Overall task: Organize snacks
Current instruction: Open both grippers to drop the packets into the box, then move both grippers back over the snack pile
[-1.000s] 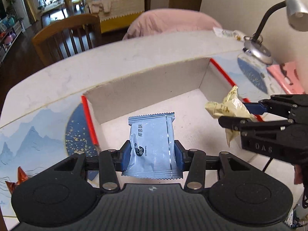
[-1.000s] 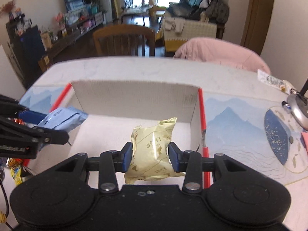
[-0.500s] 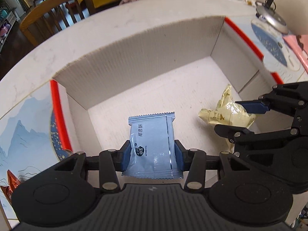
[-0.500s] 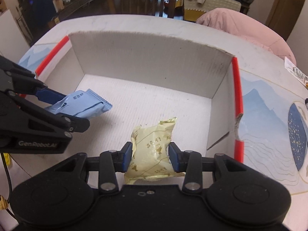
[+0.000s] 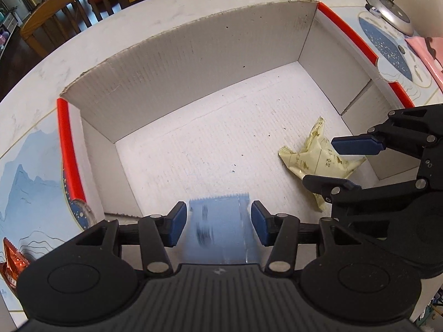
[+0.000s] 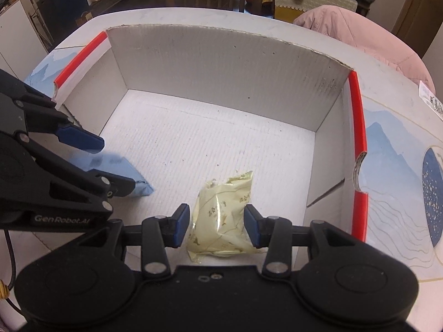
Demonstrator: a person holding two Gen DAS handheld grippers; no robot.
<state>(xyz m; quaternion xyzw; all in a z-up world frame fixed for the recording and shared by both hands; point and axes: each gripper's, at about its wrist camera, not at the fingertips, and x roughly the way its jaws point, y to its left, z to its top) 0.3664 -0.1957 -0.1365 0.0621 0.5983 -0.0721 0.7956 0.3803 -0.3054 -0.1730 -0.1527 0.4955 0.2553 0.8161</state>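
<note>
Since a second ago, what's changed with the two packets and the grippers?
Both grippers came down into the box. The left gripper is opening: gaps show beside the blue packet, which is blurred as it slips free. The right gripper is opening too, and the yellow packet now rests on the box floor between its pads. The box and red packet stayed put.

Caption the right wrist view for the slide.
Right hand-held gripper opening around a yellow snack packet inside the white cardboard box.
</note>
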